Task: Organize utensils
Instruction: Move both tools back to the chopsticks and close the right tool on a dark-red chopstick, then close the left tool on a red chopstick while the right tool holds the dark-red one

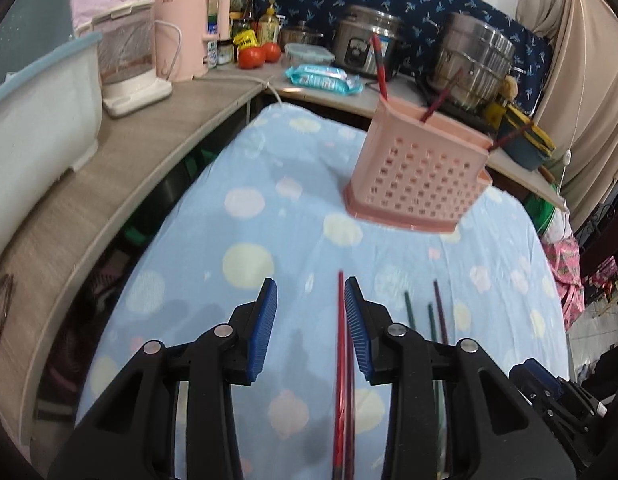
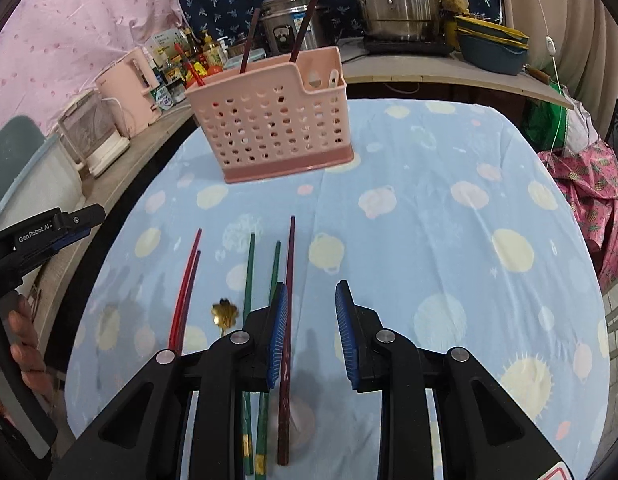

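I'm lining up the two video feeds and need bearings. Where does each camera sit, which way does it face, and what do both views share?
Left wrist: on the left gripper, low over the table, facing the pink utensil basket; its open fingers show.
Right wrist: on the right gripper, facing the same basket; its open fingers, the left gripper and the left hand show.
Shared: basket, red chopsticks, spotted blue cloth.

Home kitchen corner: rice cooker [image 1: 365, 46], steel pot [image 1: 475, 62], kettle [image 1: 189, 34] and tomatoes [image 1: 253, 56] behind the cloth-covered table [image 1: 245, 216].
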`<act>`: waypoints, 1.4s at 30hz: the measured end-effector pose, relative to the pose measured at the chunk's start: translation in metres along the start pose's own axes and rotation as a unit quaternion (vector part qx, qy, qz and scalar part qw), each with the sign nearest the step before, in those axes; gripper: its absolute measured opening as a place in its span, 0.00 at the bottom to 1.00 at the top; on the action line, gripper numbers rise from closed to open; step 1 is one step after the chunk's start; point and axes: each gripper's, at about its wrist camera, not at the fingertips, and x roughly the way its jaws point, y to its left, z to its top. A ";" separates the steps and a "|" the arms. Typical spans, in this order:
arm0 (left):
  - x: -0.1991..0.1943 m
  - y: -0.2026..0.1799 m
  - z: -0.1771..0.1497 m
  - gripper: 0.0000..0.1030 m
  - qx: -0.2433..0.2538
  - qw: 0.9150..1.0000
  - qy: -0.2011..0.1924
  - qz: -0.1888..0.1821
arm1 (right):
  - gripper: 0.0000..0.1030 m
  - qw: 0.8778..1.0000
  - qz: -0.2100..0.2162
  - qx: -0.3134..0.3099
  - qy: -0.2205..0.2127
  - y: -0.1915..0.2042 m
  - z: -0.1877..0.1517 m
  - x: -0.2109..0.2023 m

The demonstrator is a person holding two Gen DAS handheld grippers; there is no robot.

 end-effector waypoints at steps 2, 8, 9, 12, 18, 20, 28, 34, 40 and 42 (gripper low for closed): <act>0.001 0.001 -0.014 0.32 0.008 1.000 0.012 0.006 | 0.24 1.000 -0.002 -0.005 0.010 0.001 -0.015 0.000; 0.004 0.008 -0.048 0.32 0.010 0.999 0.043 0.015 | 0.24 0.999 0.008 -0.004 0.045 0.002 -0.047 0.004; 0.004 0.009 -0.054 0.32 0.009 0.999 0.048 0.016 | 0.24 0.999 0.010 -0.004 0.050 0.002 -0.051 0.005; 0.004 0.011 -0.065 0.32 0.011 0.998 0.057 0.018 | 0.24 0.998 0.014 -0.009 0.062 0.005 -0.065 0.007; 0.004 0.014 -0.083 0.32 0.013 0.997 0.072 0.020 | 0.22 0.997 0.018 -0.015 0.073 0.010 -0.080 0.010; 0.002 0.013 -0.087 0.32 0.014 0.997 0.074 0.017 | 0.20 0.997 0.019 -0.018 0.075 0.012 -0.082 0.011; 0.003 0.008 -0.102 0.32 0.024 0.996 0.090 0.008 | 0.07 0.996 0.008 -0.021 0.082 0.010 -0.090 0.018; 0.004 0.001 -0.112 0.33 0.031 0.994 0.101 -0.006 | 0.07 0.997 -0.001 -0.018 0.076 0.004 -0.093 0.015; 0.004 -0.001 -0.125 0.34 0.030 0.993 0.116 -0.014 | 0.07 0.997 0.001 -0.005 0.075 -0.002 -0.096 0.013; 0.004 -0.003 -0.127 0.34 0.033 0.992 0.117 -0.016 | 0.07 0.997 0.000 -0.005 0.074 -0.002 -0.097 0.013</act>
